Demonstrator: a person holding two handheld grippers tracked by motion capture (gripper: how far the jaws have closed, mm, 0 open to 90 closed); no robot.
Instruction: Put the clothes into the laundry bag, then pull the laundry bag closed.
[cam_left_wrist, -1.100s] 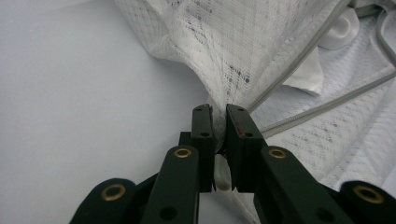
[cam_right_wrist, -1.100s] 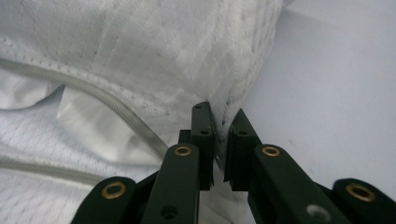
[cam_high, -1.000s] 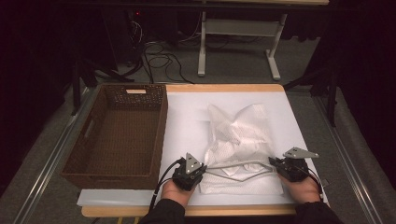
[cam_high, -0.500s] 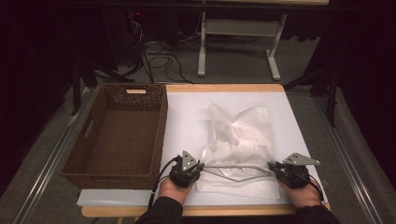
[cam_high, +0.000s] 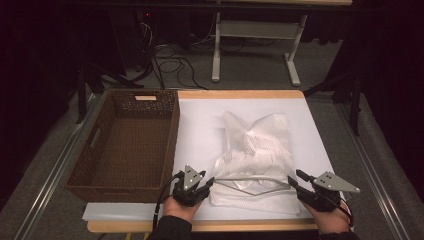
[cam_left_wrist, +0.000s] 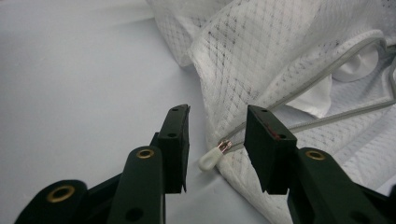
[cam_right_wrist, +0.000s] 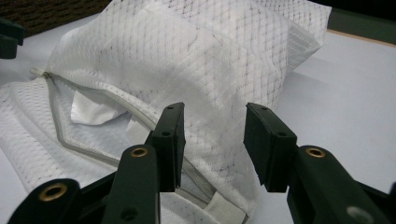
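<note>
At the near edge of the bench (cam_high: 300, 102), the left claw (cam_high: 206, 183) sits at the left end of the zipper (cam_high: 250, 179) of the white mesh bag (cam_high: 255, 150), and the right claw (cam_high: 295, 181) at its right end. Both claws have just been opening. In the left gripper view the jaws stand apart around the white zipper pull (cam_left_wrist: 210, 158) without pressing on it; in the right gripper view the jaws stand apart with bag mesh (cam_right_wrist: 210, 93) showing in the gap, and no pad presses on it. So neither claw grips anything. The zipper's long axis runs straight across from one claw to the other, along the bag's near edge, and the zipper gapes, showing white cloth (cam_right_wrist: 91, 109) inside. The bag's bulk stretches away from both hands toward the far side of the bench. The left hand is the one nearer the brown wicker basket (cam_high: 172, 145), which stands just beside the bag on the left, so a move into it would likely go leftward
</note>
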